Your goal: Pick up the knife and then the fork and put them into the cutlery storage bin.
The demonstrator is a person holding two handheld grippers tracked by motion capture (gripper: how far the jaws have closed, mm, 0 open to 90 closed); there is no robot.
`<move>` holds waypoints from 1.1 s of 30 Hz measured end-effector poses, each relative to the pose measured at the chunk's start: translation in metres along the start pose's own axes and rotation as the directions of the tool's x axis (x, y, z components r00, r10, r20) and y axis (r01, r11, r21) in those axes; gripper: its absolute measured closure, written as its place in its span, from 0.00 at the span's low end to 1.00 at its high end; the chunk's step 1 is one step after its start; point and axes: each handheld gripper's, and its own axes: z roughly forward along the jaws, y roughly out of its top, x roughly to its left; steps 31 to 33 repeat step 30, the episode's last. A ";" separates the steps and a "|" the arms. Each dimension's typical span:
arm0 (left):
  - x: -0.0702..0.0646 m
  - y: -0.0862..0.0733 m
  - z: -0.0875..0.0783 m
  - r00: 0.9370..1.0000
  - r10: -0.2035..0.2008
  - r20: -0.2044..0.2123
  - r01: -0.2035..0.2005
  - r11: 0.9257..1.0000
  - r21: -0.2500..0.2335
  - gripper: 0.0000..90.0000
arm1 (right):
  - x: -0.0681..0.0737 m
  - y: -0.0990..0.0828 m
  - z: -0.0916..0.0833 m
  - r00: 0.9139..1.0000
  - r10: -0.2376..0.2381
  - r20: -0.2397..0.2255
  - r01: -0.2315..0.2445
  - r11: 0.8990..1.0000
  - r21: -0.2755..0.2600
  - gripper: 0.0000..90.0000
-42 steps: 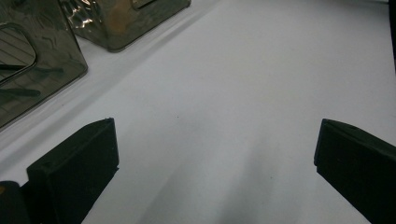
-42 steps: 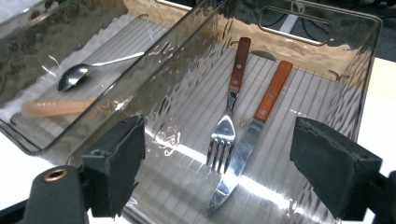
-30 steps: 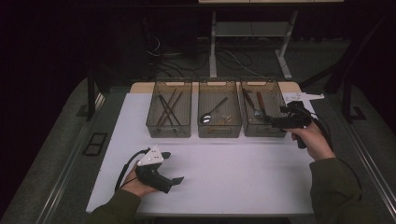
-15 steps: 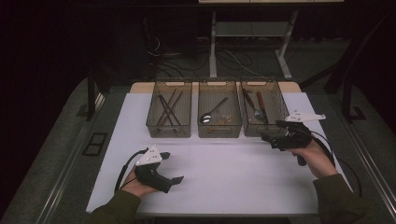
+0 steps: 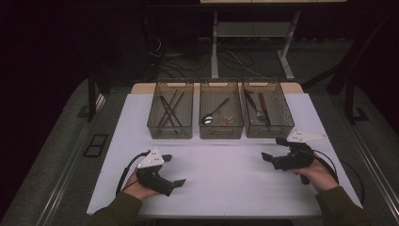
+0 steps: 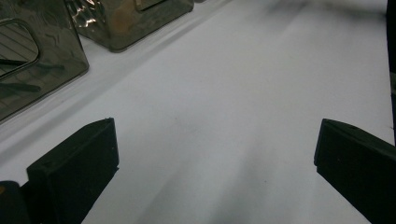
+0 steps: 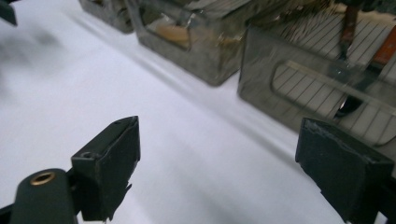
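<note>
Parted jaws over white table (image 6: 224,102)

Right bin (image 5: 268,129): clear, smoke-tinted rectangular tray with a slotted handle cut-out in its near wall, standing upright at the far right of a row of three on the white surface (image 5: 226,174). Nearest bin to the right gripper (image 5: 272,149), not touching it. Contents: red-handled utensils (image 5: 260,104) lying lengthwise on its ribbed floor. In the right gripper view the near wall (image 7: 322,88) is just beyond the jaws.
</note>
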 end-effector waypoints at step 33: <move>-0.001 0.000 0.000 1.000 0.000 0.001 0.000 1.000 0.001 0.00 | 0.032 -0.038 -0.008 0.998 -0.044 -0.051 0.046 0.999 0.028 0.16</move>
